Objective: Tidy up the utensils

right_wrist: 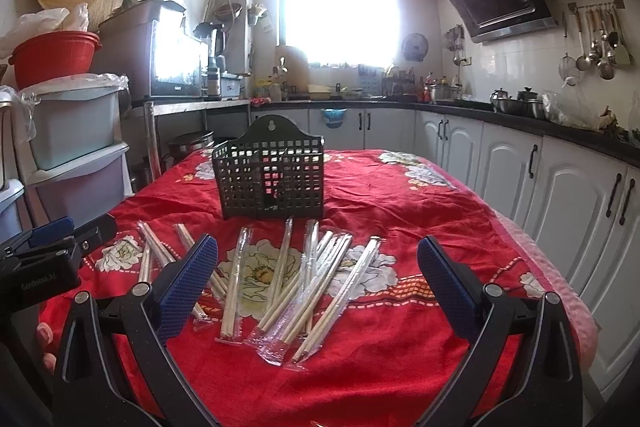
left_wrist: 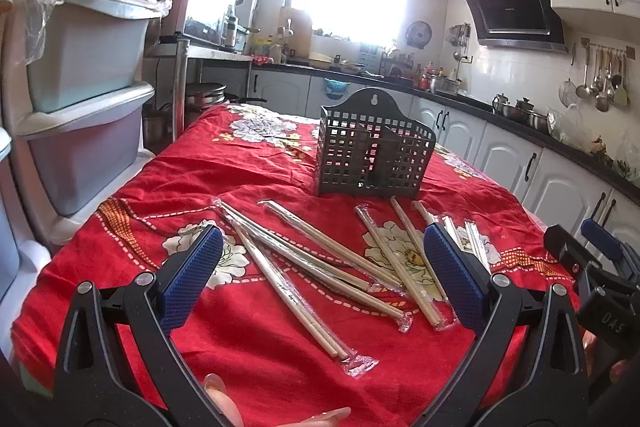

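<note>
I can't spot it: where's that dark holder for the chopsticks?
The dark basket stands upright mid-table on the red cloth, just behind the scattered wrapped chopsticks.

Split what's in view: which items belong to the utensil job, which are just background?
Job items:
- wrapped chopstick pairs scattered on the red cloth
- black perforated caddy, standing upright behind them
- left tool and right tool, both open, holding nothing

Background:
- stacked plastic bins
- red basket
- hanging ladles
- pots on the counter

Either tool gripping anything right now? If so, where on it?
Nothing held. The left tool and right tool are both open above the wrapped chopsticks, which all lie loose on the red cloth.
</note>
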